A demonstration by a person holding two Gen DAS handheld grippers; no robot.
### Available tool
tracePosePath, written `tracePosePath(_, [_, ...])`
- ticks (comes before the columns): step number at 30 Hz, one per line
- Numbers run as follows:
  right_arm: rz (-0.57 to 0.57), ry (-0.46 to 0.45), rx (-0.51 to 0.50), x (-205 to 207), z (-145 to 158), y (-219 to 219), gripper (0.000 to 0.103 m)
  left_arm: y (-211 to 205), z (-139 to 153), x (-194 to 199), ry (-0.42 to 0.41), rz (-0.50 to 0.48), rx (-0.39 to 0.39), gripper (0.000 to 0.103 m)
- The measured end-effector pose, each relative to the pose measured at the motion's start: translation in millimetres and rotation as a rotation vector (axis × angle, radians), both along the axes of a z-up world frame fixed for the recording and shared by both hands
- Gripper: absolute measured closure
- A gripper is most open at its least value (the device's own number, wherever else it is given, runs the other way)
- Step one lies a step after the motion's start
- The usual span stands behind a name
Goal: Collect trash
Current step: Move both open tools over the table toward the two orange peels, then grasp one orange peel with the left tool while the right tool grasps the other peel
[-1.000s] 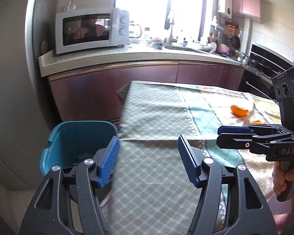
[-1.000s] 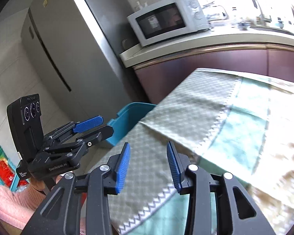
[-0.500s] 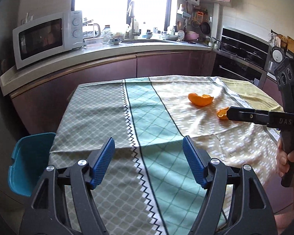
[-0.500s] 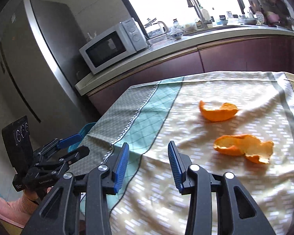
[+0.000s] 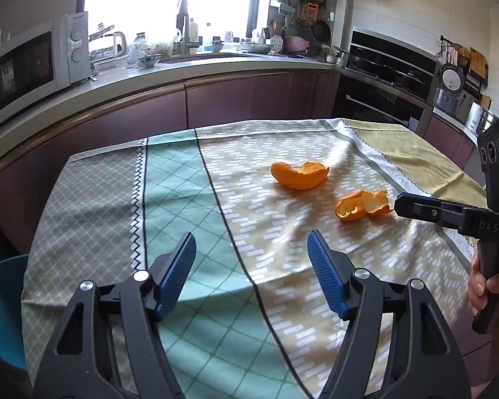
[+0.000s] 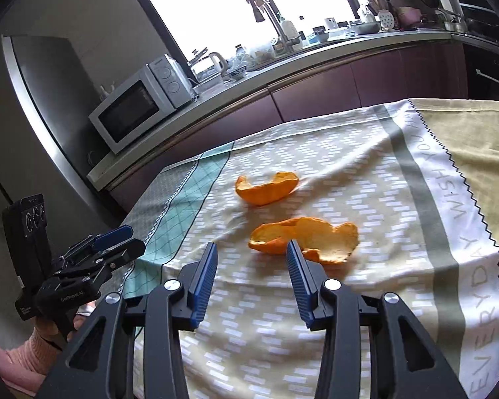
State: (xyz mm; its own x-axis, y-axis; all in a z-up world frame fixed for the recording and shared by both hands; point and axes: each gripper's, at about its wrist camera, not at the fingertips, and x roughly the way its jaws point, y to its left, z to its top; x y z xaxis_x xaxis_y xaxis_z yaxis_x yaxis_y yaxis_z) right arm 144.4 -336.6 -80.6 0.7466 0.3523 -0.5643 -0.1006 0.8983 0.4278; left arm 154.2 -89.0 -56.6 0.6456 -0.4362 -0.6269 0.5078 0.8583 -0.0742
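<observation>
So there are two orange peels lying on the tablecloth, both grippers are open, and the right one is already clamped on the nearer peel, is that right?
Not quite. The right gripper is not clamped on anything: the right wrist view shows its jaws spread, just short of the nearer peel. The rest holds: two orange peels, the farther peel included, lie on the tablecloth, and the left gripper is open too.

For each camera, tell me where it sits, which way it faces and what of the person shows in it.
Left wrist: on the left gripper, looking across the tablecloth toward the counter and window; its open fingers show, plus the right gripper and the hand holding it.
Right wrist: on the right gripper, facing the nearer orange peel just ahead; its open fingers, the left gripper and a pink sleeve show.
Shared: both peels, the farther peel, the tablecloth and the microwave.
</observation>
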Motion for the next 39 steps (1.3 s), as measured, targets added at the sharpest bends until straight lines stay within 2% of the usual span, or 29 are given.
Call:
tracePosePath(6, [-0.051,0.030,0.014,1,-12,-23,0.058,-38,-9,26,0.036,-0.054,0.026,0.038])
tracePosePath(12, [-0.042,0.052,0.011,5,-19,-27,0.055,-66,-12,52,0.046,-0.065,0.046,0.040])
tracePosePath(24, [-0.066,0.079,0.072,23,-27,-48,0.054,-87,-10,89,0.132,-0.056,-0.036,0.041])
tracePosePath(28, [-0.059,0.087,0.080,29,-29,-50,0.054,-90,-13,100,0.151,-0.042,-0.039,0.041])
tracePosePath(30, [-0.052,0.094,0.086,32,-31,-51,0.054,-93,-16,106,0.178,-0.042,-0.048,0.042])
tracePosePath(32, [-0.045,0.101,0.094,34,-32,-52,0.054,-97,-22,110,0.205,-0.043,-0.048,0.050])
tracePosePath(36, [-0.029,0.101,0.099,36,-32,-51,0.055,-100,-29,117,0.251,-0.052,-0.075,0.053])
tracePosePath(39, [-0.017,0.101,0.103,37,-32,-51,0.058,-101,-33,118,0.278,-0.076,-0.096,0.063])
